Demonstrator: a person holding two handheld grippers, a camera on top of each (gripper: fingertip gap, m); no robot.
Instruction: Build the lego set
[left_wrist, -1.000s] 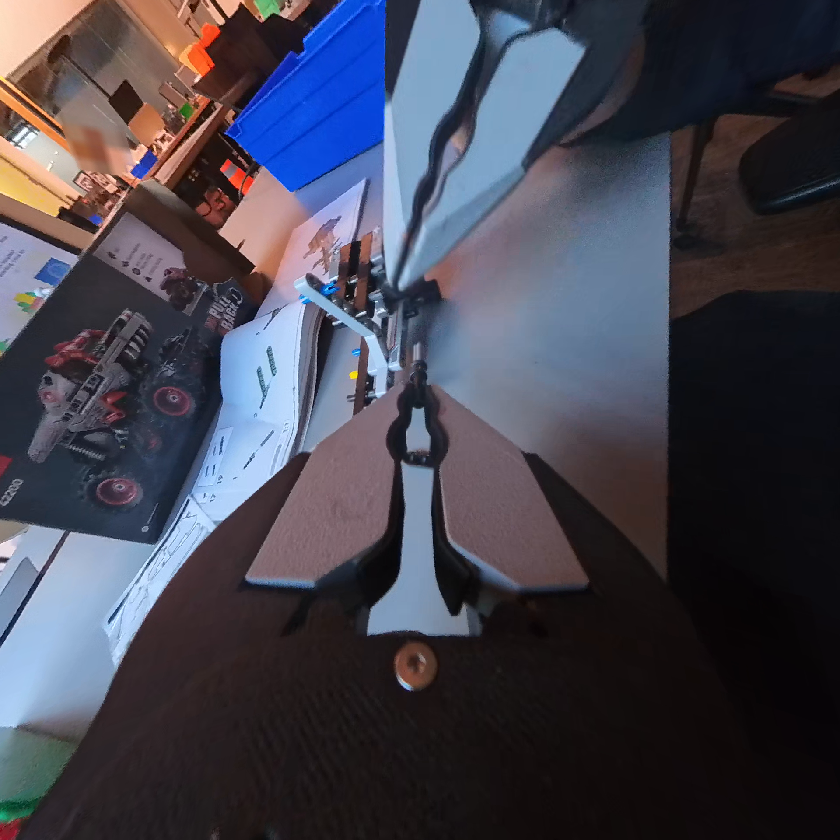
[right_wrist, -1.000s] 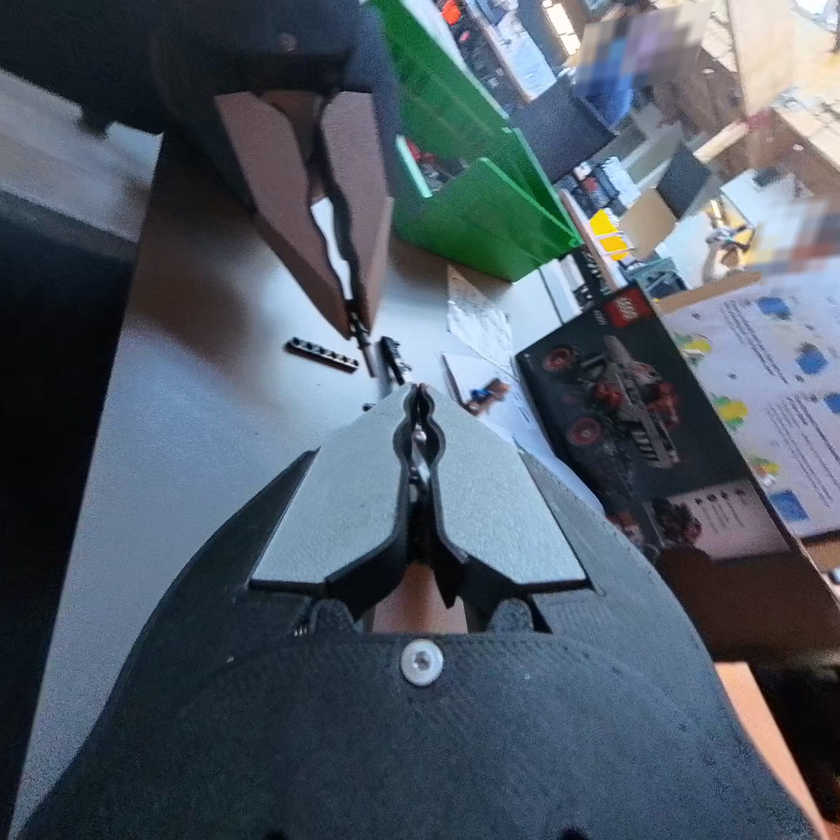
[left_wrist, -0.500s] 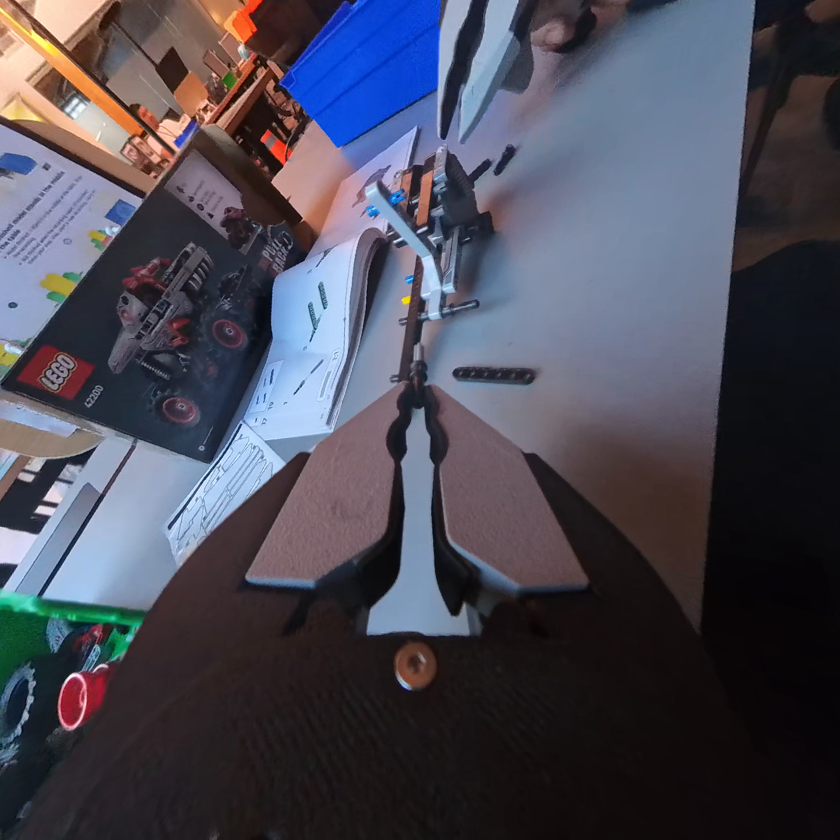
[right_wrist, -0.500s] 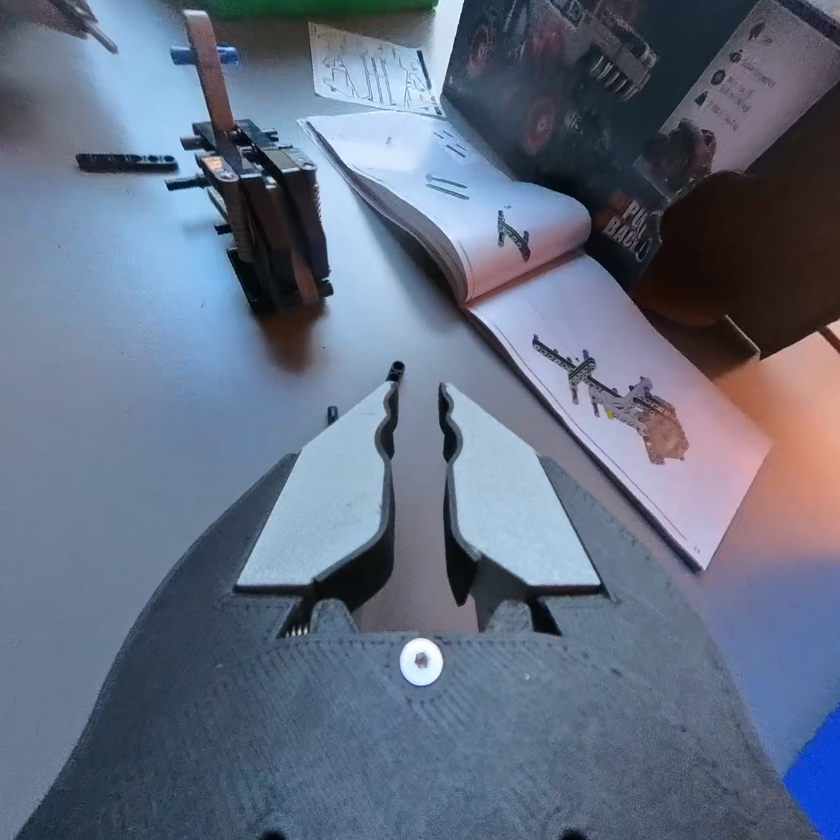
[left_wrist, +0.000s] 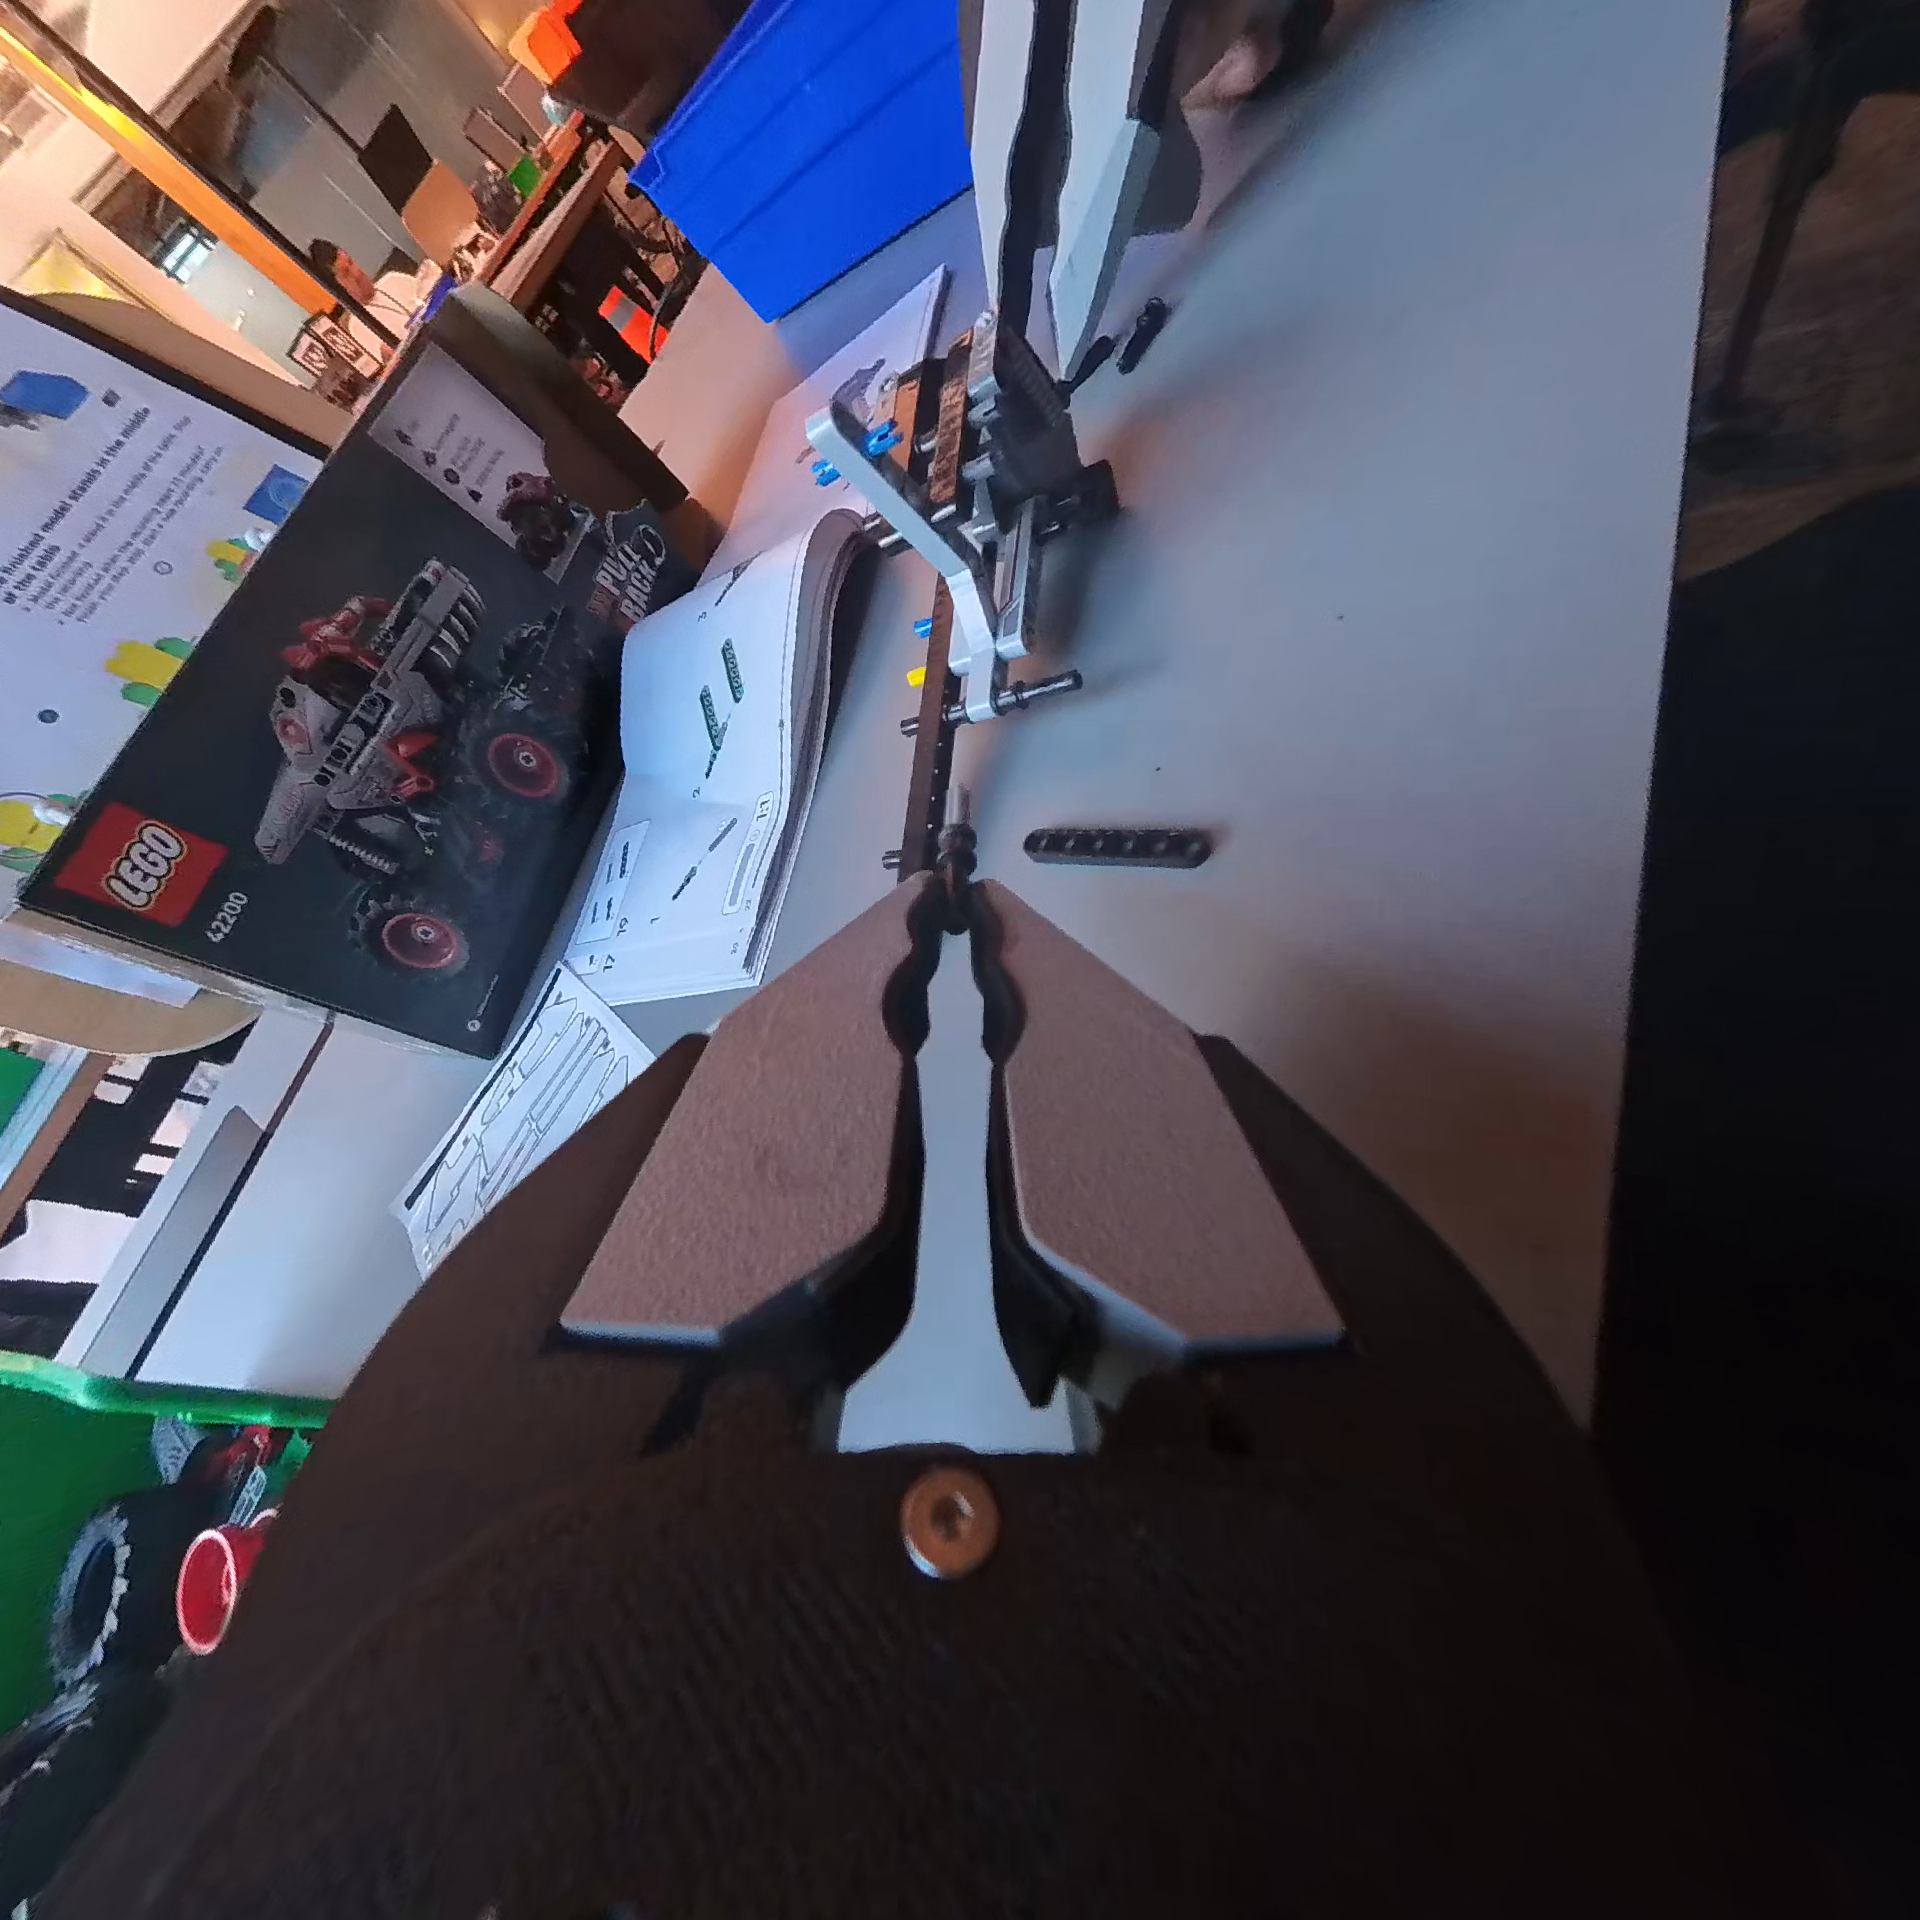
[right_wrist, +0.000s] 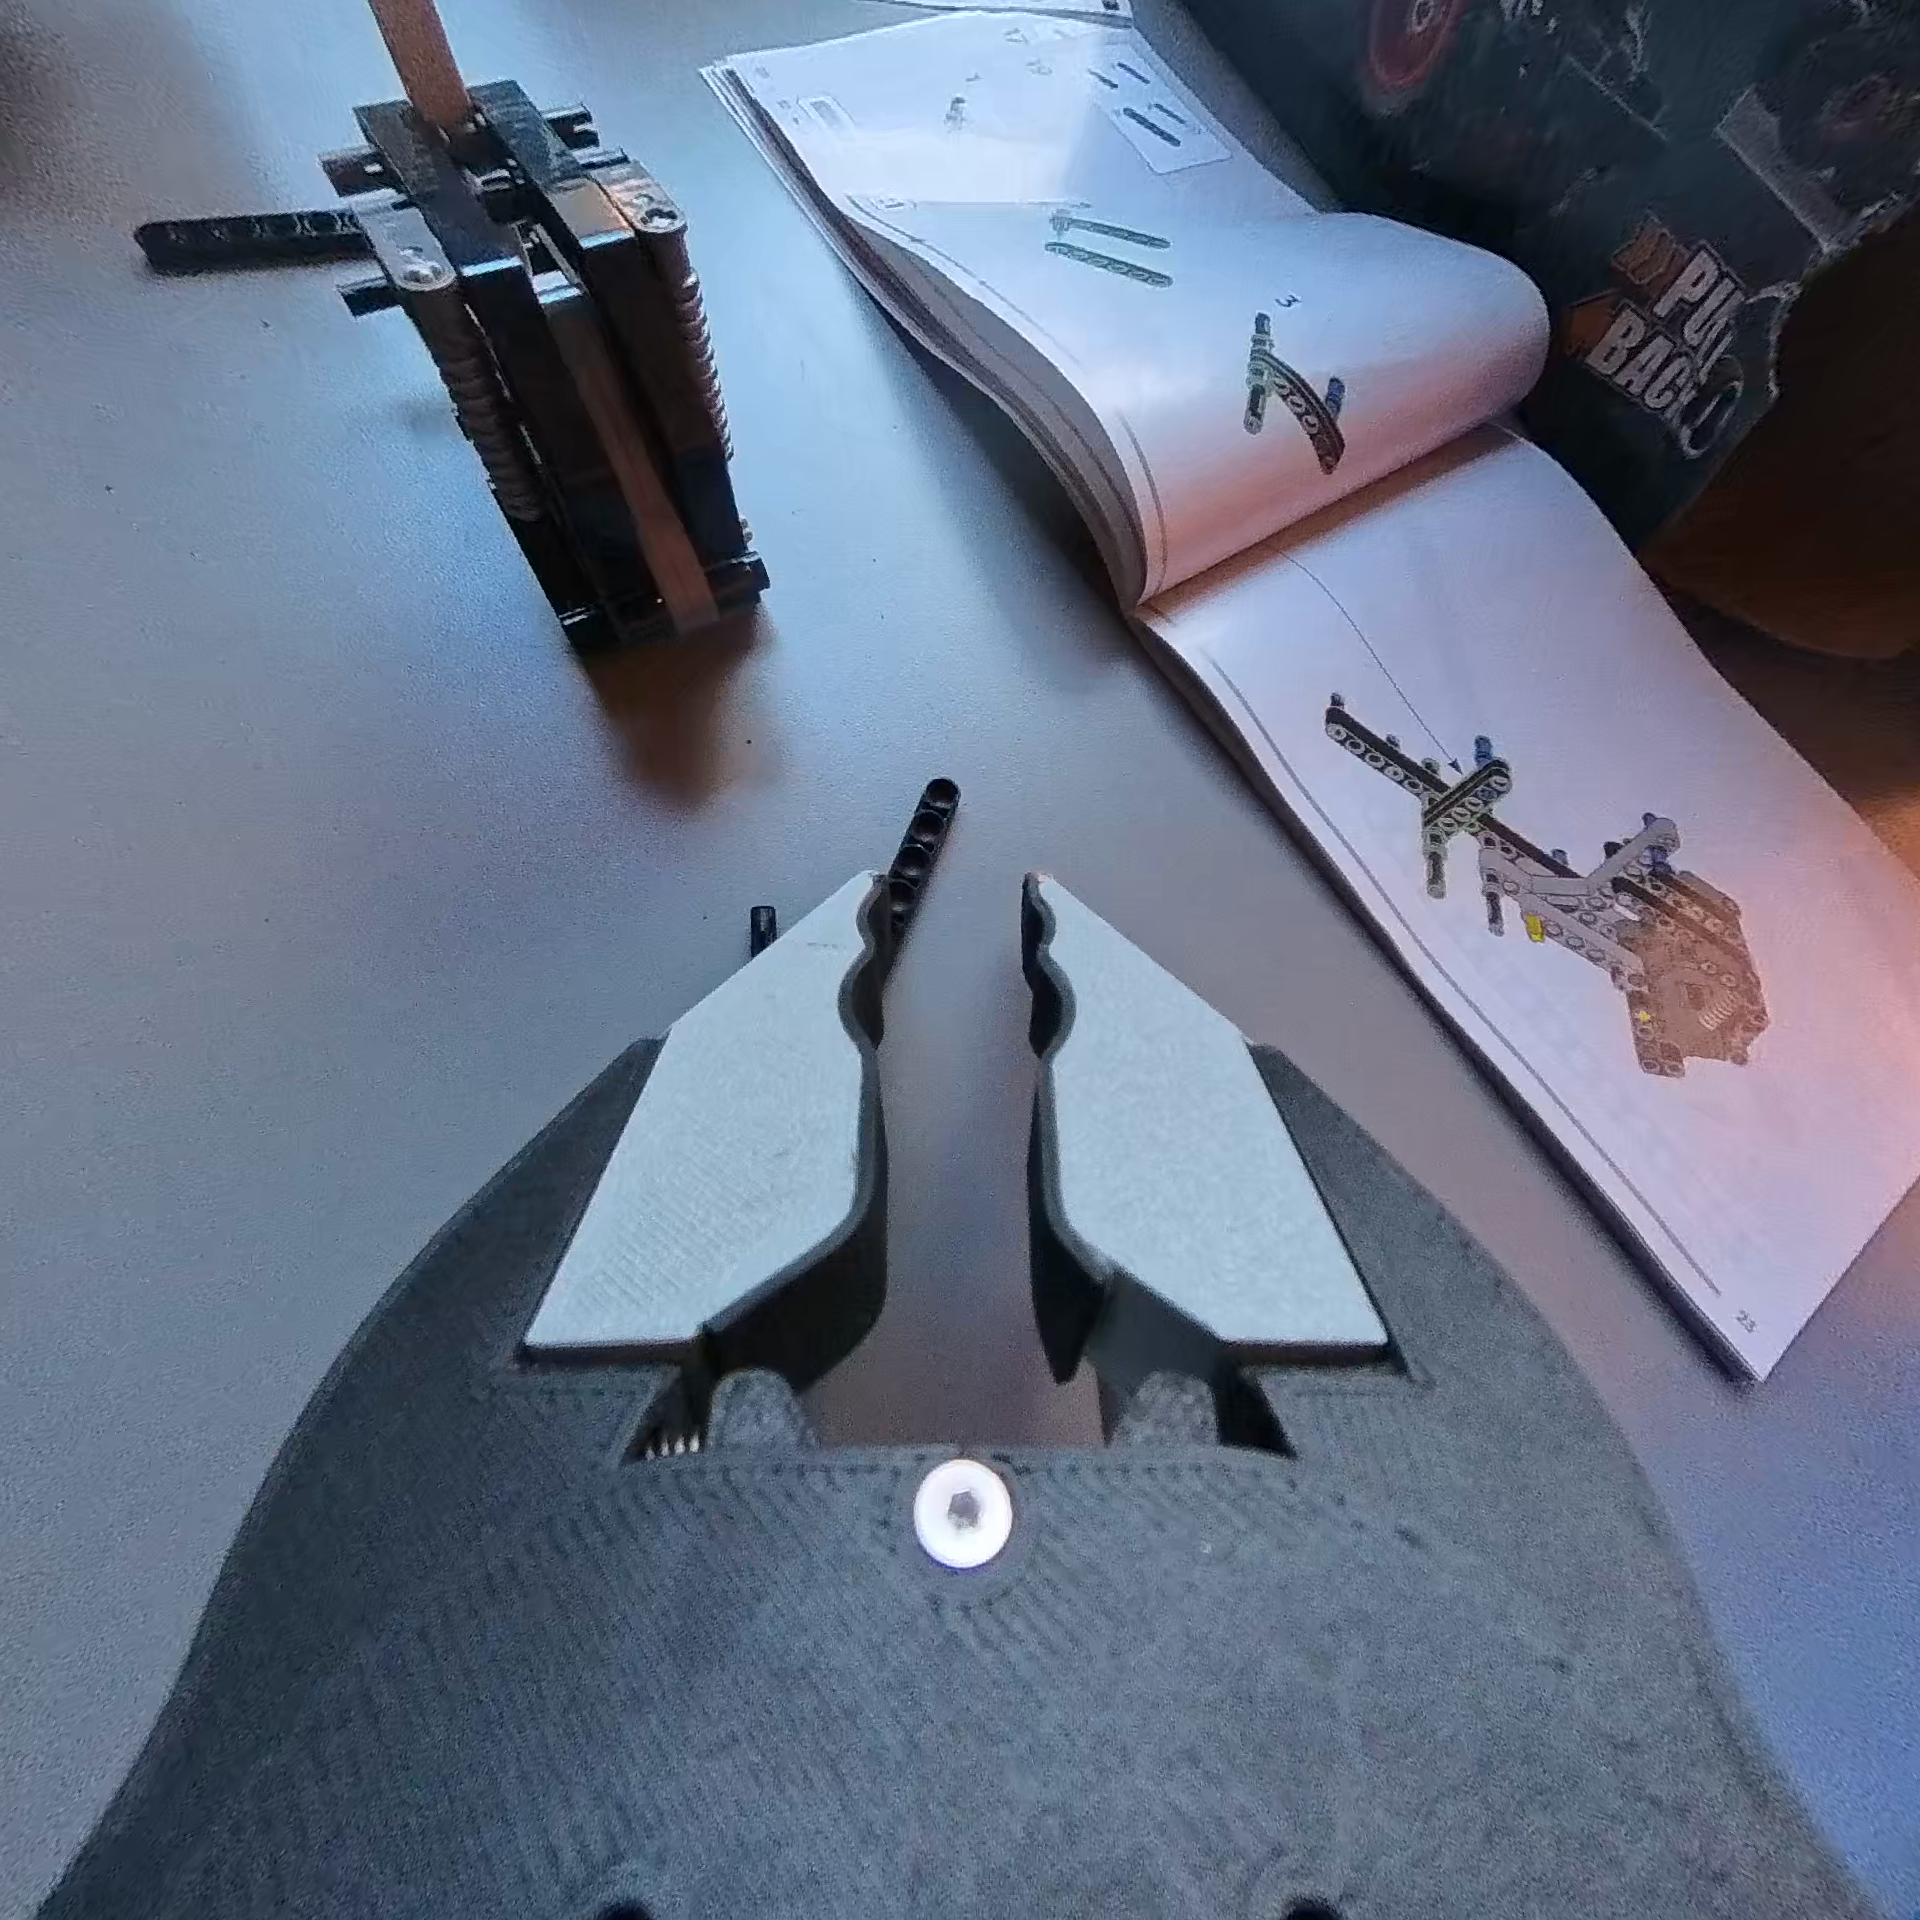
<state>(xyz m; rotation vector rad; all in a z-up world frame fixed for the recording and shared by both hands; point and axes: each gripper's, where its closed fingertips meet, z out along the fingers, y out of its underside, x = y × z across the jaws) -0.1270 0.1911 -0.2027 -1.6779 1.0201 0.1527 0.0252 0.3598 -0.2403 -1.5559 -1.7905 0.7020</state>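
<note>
The part-built lego assembly (left_wrist: 982, 488), grey, black and brown with a long brown beam, stands on the grey table (left_wrist: 1351, 623); it also shows in the right wrist view (right_wrist: 561, 395). My left gripper (left_wrist: 952, 883) is shut on a small black pin that sticks out of its tips, just short of the beam's near end. A black beam (left_wrist: 1117, 847) lies right of it. My right gripper (right_wrist: 951, 894) is open and empty, low over the table. A short black beam (right_wrist: 925, 831) lies by its left fingertip, and a small black pin (right_wrist: 764, 923) lies left of that.
The open instruction booklet (right_wrist: 1299, 499) lies right of the assembly, with the lego box (left_wrist: 332, 727) behind it. Blue bins (left_wrist: 821, 135) stand at the far end of the table. A green bin (left_wrist: 62, 1507) holds wheels. Another black beam (right_wrist: 249, 234) lies behind the assembly. The grippers' ends are close to 25 centimetres from one another.
My right gripper has opened, let go of the assembly and moved down beside the short black beam. My left gripper has pulled back from the assembly, still shut on the pin.
</note>
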